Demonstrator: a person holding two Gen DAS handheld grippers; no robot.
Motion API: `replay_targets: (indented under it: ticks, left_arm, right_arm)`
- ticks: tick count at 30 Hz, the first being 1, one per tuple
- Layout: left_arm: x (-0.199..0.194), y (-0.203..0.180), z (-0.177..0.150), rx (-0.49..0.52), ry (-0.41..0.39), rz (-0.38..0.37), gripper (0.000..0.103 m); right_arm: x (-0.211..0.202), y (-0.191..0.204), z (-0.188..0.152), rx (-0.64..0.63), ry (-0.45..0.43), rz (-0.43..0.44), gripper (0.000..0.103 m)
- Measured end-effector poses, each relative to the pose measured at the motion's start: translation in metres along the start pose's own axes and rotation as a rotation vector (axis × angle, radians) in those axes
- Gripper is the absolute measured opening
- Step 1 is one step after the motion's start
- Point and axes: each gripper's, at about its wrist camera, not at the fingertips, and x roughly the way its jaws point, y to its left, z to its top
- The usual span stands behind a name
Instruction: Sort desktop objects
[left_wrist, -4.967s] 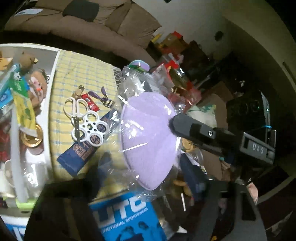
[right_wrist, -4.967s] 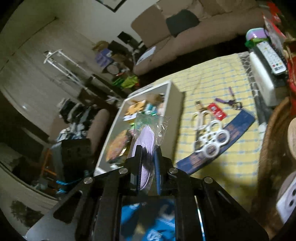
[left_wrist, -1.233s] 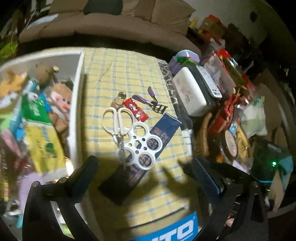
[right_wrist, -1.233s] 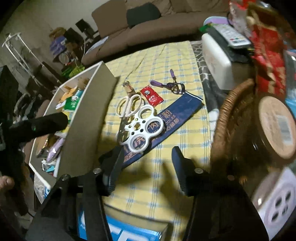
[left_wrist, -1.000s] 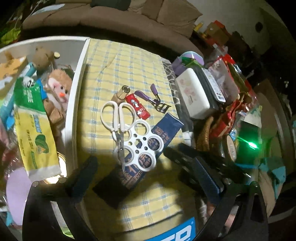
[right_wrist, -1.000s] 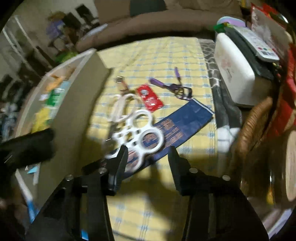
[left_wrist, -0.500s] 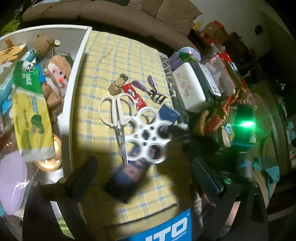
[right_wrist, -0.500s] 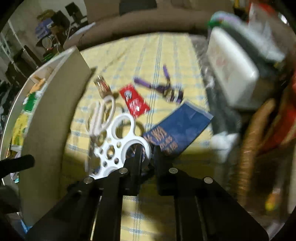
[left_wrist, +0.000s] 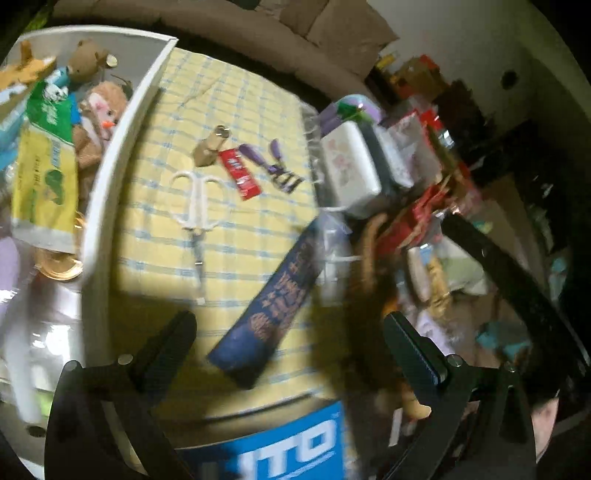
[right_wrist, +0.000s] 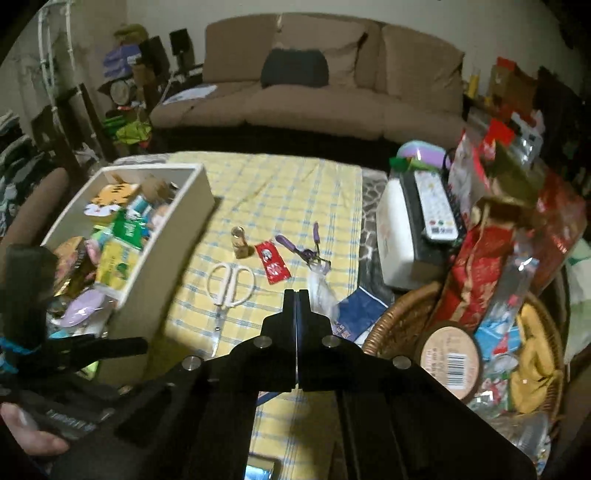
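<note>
Left tongs hanging released over blue packet | right tongs clenching tight, load unclear | scissors lying on checked bench cloth near white box

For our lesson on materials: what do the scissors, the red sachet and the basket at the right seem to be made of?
Scissors: glossy white handles, probably plastic; thin grey blades, likely metal. Red sachet: flat printed packet, apparently plastic film or foil. Basket: brown woven rim, looks like wicker or rattan.
</note>
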Motion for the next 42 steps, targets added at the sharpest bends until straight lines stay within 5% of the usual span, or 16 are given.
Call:
replay_targets:
  ticks: [3,8,12,18,21,26,38,42]
  left_arm:
    - [0.004,-0.003,-0.006,-0.027,0.000,-0.030,0.103]
    - [0.016,-0.012,-0.014,0.051,0.033,0.072,0.103]
    - [0.041,-0.030,-0.013,0.253,0.096,0.200,0.103]
    - [0.094,-0.047,-0.010,0.415,0.177,0.251,0.103]
    - [0.118,-0.047,-0.003,0.424,0.198,0.264,0.103]
    - [0.149,-0.036,0.010,0.406,0.229,0.296,0.103]
    - [0.174,-0.035,0.028,0.470,0.228,0.328,0.103]
    - [0.170,-0.039,0.026,0.499,0.210,0.345,0.091]
  right_arm:
    - [-0.020,0.010,0.004,-0.034,-0.013,-0.001,0.001]
    - [-0.032,0.012,-0.004,-0.040,0.026,0.016,0.001]
    - [-0.022,-0.007,-0.035,0.058,0.037,0.058,0.004]
    - [0.002,-0.046,-0.085,0.243,0.033,0.138,0.014]
    - [0.010,-0.057,-0.097,0.294,0.016,0.151,0.017]
    - [0.010,-0.067,-0.101,0.341,-0.047,0.154,0.037]
    - [0.027,-0.066,-0.110,0.346,-0.025,0.209,0.039]
    - [0.031,-0.071,-0.114,0.371,-0.019,0.207,0.040]
